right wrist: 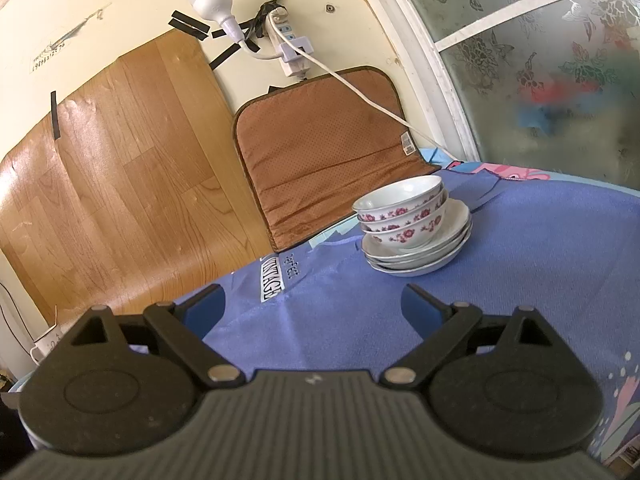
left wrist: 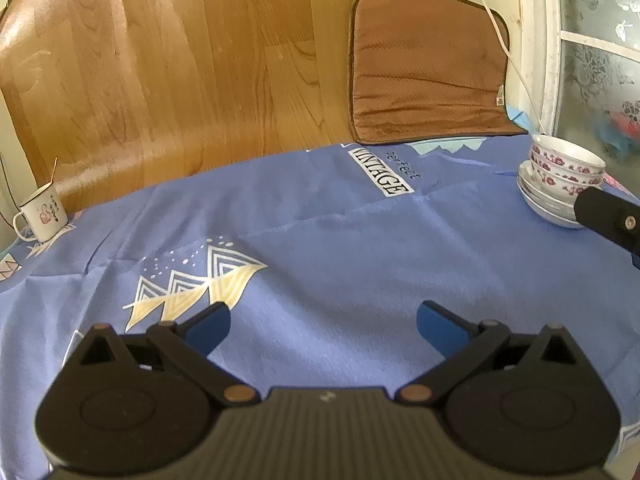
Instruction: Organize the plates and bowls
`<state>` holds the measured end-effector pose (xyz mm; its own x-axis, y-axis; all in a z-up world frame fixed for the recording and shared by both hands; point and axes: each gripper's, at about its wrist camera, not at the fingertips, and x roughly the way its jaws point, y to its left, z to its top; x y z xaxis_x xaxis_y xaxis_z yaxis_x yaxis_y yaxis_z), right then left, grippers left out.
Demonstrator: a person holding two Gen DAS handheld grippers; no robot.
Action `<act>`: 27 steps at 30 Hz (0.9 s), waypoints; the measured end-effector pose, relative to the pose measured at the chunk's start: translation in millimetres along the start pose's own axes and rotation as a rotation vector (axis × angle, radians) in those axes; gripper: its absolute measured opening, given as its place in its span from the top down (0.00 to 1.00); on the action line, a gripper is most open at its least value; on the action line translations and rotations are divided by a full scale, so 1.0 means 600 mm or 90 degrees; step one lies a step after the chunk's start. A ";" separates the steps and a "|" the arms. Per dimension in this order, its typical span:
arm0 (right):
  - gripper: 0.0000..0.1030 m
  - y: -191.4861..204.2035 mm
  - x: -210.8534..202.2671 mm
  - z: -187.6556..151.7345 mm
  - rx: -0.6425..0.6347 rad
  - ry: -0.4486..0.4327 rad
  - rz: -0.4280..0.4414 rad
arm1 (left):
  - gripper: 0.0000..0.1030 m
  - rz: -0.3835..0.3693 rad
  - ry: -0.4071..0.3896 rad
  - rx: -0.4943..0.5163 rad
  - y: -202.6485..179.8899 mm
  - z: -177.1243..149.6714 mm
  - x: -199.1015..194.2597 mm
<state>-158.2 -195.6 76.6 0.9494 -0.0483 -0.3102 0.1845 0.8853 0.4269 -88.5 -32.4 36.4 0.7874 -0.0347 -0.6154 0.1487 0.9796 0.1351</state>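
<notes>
Floral white bowls (right wrist: 404, 212) sit nested on a stack of white plates (right wrist: 420, 252) on the blue tablecloth (right wrist: 540, 260), toward the far side. In the left wrist view the same bowls (left wrist: 566, 164) and plates (left wrist: 548, 206) stand at the far right. My right gripper (right wrist: 314, 306) is open and empty, a short way in front of the stack. My left gripper (left wrist: 324, 324) is open and empty over bare cloth, far left of the stack. Part of the right gripper's body shows at the right edge of the left wrist view, next to the plates.
A white enamel mug (left wrist: 40, 214) stands at the table's far left edge. A brown cushion (left wrist: 428, 68) and a wood-pattern sheet (left wrist: 160, 60) lean on the wall behind. A power strip with a white cable (right wrist: 296, 52) hangs above; a frosted window (right wrist: 540, 60) is at right.
</notes>
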 end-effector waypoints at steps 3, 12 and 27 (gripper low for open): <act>0.06 -0.001 0.002 0.000 0.000 0.001 0.001 | 0.00 0.010 -0.011 0.002 -0.001 0.001 -0.003; 0.06 0.001 -0.002 0.001 -0.009 -0.016 0.005 | 0.00 0.047 -0.046 -0.008 0.004 0.004 -0.012; 0.06 0.001 -0.003 0.001 -0.009 -0.020 0.008 | 0.00 0.047 -0.036 -0.006 0.004 0.000 -0.010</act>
<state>-159.8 -195.4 78.3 0.9592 -0.0517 -0.2780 0.1693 0.8924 0.4182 -92.8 -29.9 40.6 0.8290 0.0270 -0.5585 0.0833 0.9817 0.1711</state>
